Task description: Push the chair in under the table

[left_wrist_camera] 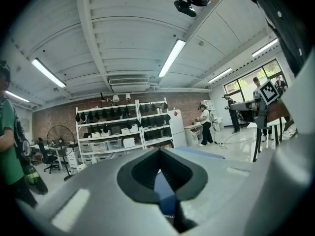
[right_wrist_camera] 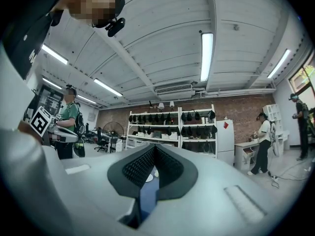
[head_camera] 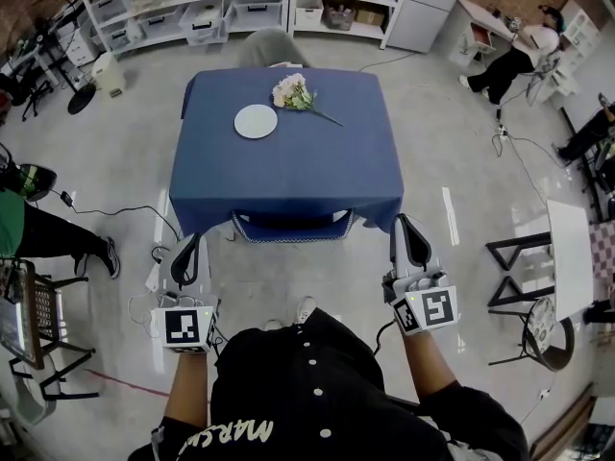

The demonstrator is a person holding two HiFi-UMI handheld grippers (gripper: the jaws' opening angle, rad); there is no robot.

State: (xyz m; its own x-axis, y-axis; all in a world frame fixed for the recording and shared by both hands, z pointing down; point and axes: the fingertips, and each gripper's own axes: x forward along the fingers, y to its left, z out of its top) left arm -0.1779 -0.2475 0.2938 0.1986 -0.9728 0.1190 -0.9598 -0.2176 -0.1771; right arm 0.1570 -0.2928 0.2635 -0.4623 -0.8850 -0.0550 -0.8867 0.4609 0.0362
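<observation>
Both closed on nothing, left gripper (head_camera: 188,255) and right gripper (head_camera: 407,236) flank the chair (head_camera: 291,227) (back rail crosswise) just ahead, right slightly nearer.

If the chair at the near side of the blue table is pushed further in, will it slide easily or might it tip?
The chair would probably slide rather than tip: the floor looks smooth and glossy, though its legs are hidden. The tablecloth hem meets its back, so the cloth may drag and disturb the plate and flowers.
</observation>
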